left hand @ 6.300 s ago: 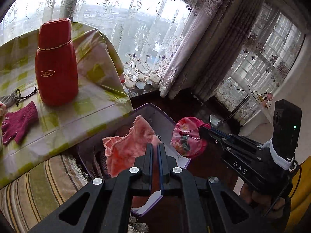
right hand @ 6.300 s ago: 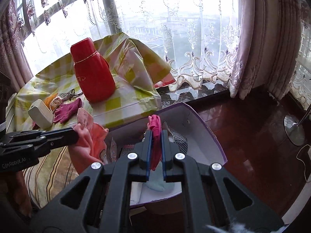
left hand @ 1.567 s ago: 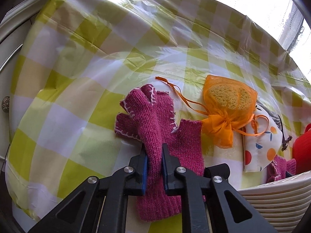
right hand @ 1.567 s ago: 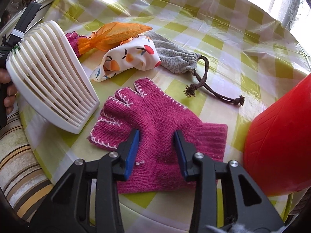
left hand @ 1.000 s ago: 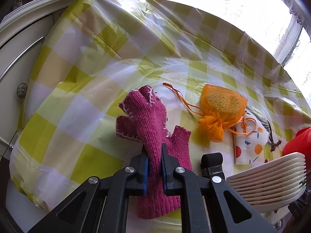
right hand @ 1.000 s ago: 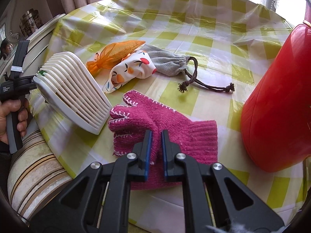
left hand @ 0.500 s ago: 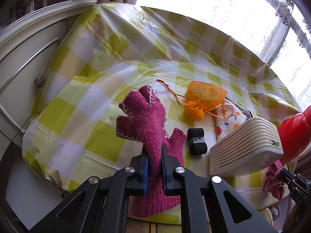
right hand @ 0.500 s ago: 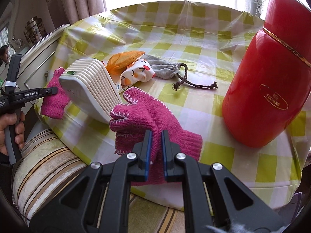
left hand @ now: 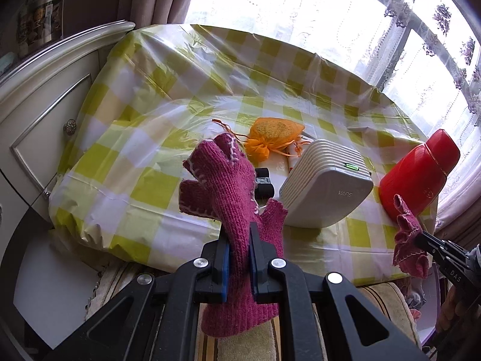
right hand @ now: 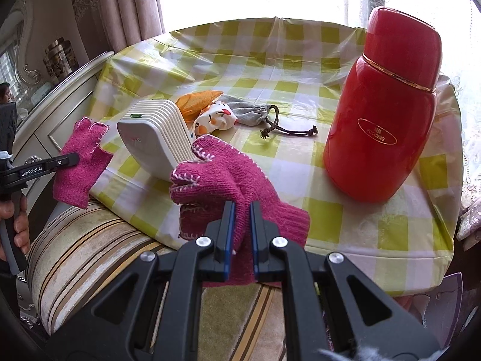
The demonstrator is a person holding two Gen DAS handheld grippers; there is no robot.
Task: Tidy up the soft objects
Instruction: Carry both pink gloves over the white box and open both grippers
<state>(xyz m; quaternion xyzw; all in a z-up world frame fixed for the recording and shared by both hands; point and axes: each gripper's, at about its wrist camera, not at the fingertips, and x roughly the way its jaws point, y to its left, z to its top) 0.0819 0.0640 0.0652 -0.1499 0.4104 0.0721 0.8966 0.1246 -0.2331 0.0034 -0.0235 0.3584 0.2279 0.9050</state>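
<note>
Left gripper (left hand: 239,252) jaws clamped on a ribbed-knit magenta glove (left hand: 228,186). Right gripper (right hand: 239,234) jaws clamped on its limp knitted mate (right hand: 222,186). Both hang off the glossy checked worktop (right hand: 270,60).

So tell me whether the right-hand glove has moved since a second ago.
Yes. The right gripper has lifted the glove off the checked tablecloth, drawing it back past the edge near the red flask.

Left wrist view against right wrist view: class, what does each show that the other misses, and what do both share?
Only the left wrist view shows the small black object. Only the right wrist view shows the grey drawstring pouch clearly. Both show the left gripper and right gripper, each shut on a magenta glove, plus the white slatted device and red flask.
</note>
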